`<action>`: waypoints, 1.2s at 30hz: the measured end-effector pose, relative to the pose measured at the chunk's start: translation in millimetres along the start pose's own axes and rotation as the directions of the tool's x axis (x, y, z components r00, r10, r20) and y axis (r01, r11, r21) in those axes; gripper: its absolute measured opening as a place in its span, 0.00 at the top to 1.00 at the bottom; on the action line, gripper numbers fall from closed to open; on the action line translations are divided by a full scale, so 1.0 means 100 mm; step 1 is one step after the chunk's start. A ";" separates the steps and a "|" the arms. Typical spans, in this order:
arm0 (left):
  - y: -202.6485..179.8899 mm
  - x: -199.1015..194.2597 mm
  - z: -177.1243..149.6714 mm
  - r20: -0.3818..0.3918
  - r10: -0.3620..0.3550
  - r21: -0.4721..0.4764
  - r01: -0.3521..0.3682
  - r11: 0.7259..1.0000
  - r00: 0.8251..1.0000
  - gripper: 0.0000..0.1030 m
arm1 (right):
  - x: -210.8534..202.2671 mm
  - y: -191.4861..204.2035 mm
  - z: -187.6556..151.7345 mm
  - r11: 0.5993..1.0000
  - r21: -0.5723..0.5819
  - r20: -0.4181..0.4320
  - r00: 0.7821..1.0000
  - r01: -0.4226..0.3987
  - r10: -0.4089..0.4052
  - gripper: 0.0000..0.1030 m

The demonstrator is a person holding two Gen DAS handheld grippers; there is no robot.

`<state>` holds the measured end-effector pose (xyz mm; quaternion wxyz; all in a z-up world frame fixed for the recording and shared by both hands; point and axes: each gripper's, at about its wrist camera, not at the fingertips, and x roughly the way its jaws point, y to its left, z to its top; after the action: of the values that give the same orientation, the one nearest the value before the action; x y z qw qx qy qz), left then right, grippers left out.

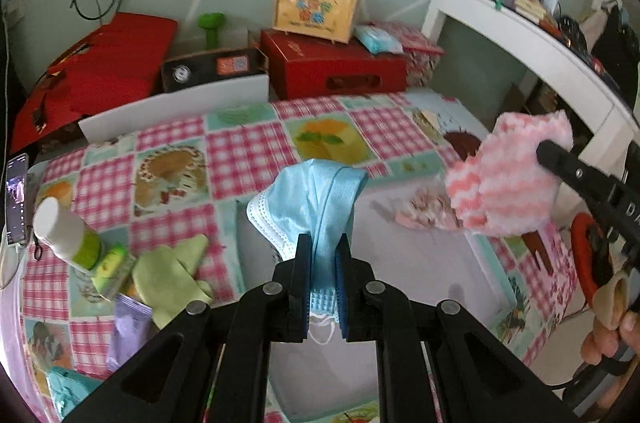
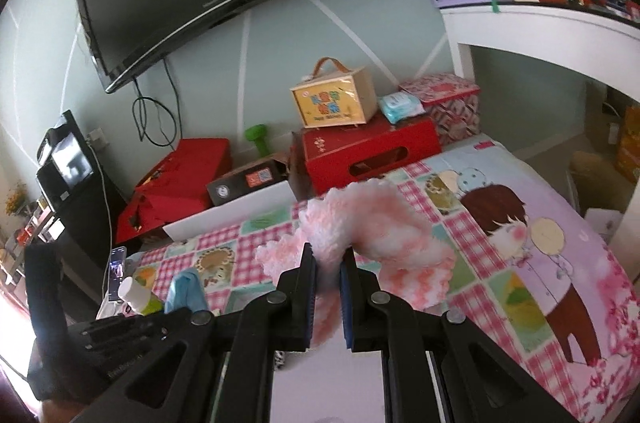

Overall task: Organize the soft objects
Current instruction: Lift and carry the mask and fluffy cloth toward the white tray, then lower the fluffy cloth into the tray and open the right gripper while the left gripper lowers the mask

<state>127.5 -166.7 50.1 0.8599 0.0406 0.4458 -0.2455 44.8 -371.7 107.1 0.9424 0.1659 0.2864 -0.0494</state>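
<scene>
My left gripper (image 1: 323, 241) is shut on a light blue face mask (image 1: 308, 199), which hangs crumpled over a white box (image 1: 420, 275) on the checked bedspread (image 1: 240, 151). At the right of the left wrist view, my right gripper (image 1: 546, 149) holds a fluffy pink-and-white striped sock (image 1: 508, 183) in the air above the box's right side. In the right wrist view the right gripper (image 2: 328, 252) is shut on that sock (image 2: 372, 227). The mask (image 2: 186, 291) shows at lower left. A pale pink soft item (image 1: 424, 213) lies in the box.
On the bedspread at left lie a green cloth (image 1: 172, 271), a white and green bottle (image 1: 64, 235), a purple pouch (image 1: 128, 331) and a phone (image 1: 16, 199). Red boxes (image 1: 332, 67) and a yellow case (image 1: 314, 9) stand behind the bed. A white desk (image 1: 520, 39) stands at right.
</scene>
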 end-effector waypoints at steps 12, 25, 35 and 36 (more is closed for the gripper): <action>-0.22 0.28 -0.31 -0.097 0.017 0.024 -0.014 1.000 0.995 0.90 | 0.16 -0.23 -0.25 0.998 0.008 -0.122 0.991 0.062 -0.061 0.89; -0.25 0.42 -0.52 -0.160 0.006 -0.003 -0.006 1.000 0.987 0.89 | 0.58 -0.19 -0.54 0.998 -0.041 -0.273 0.960 0.048 -0.058 0.87; -0.26 0.56 -0.52 -0.190 0.020 0.006 -0.019 1.000 0.982 0.89 | 0.88 -0.14 -0.71 0.996 -0.065 -0.364 0.928 0.059 -0.078 0.85; -0.26 0.58 -0.52 -0.194 0.021 0.007 -0.020 1.000 0.981 0.89 | 0.91 -0.14 -0.72 0.996 -0.068 -0.373 0.924 0.061 -0.082 0.85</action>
<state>104.4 -196.5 -22.9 0.8147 0.0712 0.5263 -0.2328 80.1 -359.9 -4.1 0.8719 0.1357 0.4685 -0.0431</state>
